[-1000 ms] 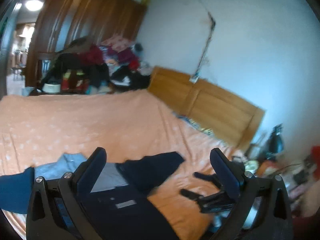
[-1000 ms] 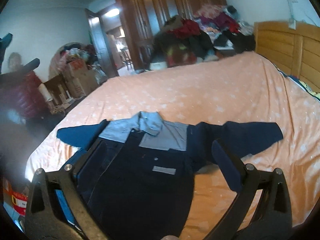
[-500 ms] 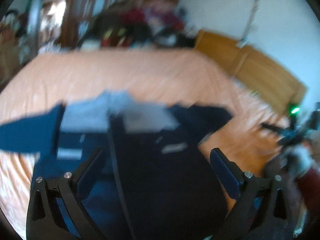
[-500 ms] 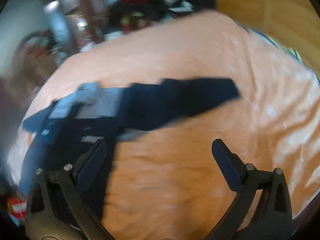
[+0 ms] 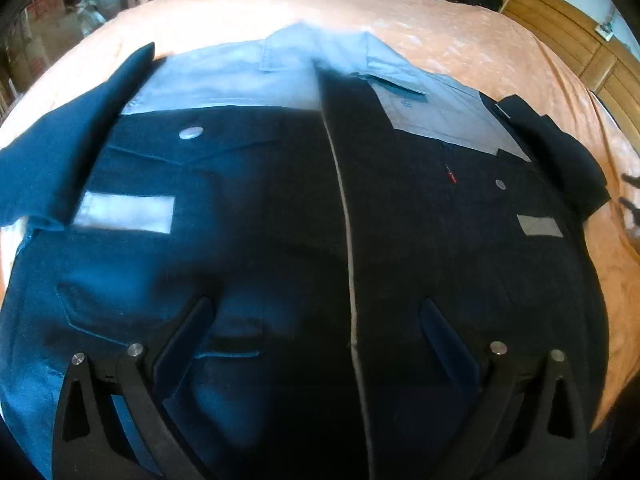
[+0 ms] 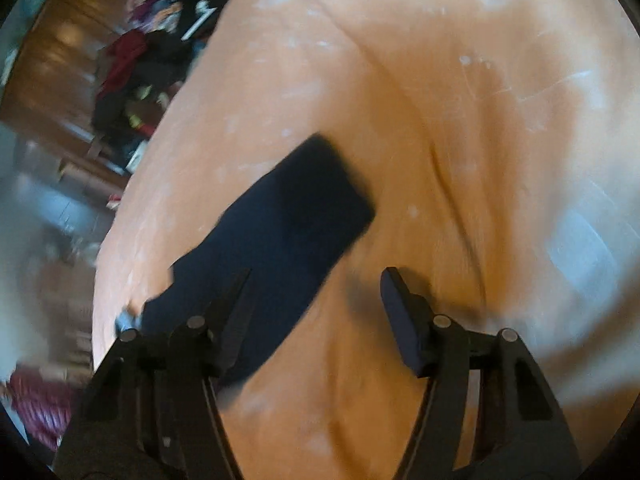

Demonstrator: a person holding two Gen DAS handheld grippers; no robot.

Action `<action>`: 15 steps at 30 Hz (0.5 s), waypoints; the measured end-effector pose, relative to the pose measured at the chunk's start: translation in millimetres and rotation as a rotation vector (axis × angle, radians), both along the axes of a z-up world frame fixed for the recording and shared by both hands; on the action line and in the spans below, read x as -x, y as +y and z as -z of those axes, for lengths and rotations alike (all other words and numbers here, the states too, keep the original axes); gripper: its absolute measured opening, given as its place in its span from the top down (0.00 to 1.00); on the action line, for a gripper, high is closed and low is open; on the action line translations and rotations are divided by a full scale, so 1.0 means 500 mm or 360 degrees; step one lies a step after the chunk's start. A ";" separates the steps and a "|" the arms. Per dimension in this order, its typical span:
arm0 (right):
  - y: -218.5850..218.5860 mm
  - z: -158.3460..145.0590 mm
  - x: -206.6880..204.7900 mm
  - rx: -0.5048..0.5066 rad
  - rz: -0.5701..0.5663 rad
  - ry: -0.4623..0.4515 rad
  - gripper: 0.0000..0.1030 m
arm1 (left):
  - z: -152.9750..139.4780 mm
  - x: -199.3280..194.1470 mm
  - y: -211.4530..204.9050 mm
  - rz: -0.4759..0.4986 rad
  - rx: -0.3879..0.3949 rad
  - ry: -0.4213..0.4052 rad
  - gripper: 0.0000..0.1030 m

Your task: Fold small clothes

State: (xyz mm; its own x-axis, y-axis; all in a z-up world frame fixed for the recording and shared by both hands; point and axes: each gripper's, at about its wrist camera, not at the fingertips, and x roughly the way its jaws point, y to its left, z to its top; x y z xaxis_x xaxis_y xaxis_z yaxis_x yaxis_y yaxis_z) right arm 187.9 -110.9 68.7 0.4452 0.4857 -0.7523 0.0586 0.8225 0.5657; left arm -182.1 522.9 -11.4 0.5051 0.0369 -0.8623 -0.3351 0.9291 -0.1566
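A small dark navy jacket point(image 5: 280, 208) with a light grey-blue yoke and collar point(image 5: 304, 48) lies flat, front up, on the orange bedsheet point(image 5: 460, 40). My left gripper point(image 5: 316, 312) hovers open just above its lower front, fingers either side of the placket. In the right wrist view only the jacket's dark sleeve point(image 6: 288, 224) shows, stretched out flat on the sheet. My right gripper point(image 6: 316, 280) is open, its left finger over the sleeve, its right finger over bare sheet. Neither gripper holds cloth.
A wooden headboard point(image 5: 580, 32) runs along the right side of the bed. A heap of mixed clothes point(image 6: 140, 64) sits past the bed's far end by a wooden wardrobe. Bare orange sheet point(image 6: 460, 120) spreads beyond the sleeve.
Both grippers have dropped down and moved in close. The left one now looks straight onto the jacket's front; the right one has swung over to the outstretched sleeve.
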 end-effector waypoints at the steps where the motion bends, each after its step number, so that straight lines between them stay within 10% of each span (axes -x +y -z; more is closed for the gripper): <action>1: 0.001 0.010 -0.014 -0.0024 0.0013 0.0002 0.39 | 0.001 0.005 0.002 -0.0002 0.0003 -0.0016 0.00; 7: 0.040 0.033 -0.049 0.0028 -0.0028 -0.0010 0.39 | 0.003 0.000 0.003 -0.0001 0.0014 -0.0032 0.00; 11: 0.050 -0.012 -0.029 -0.0018 -0.0005 -0.0144 0.95 | 0.000 0.002 0.001 -0.0009 -0.0002 -0.0052 0.00; 15: 0.169 -0.157 0.041 -0.0254 -0.0223 -0.0417 0.97 | -0.020 0.010 0.007 -0.0015 0.0056 -0.0068 0.01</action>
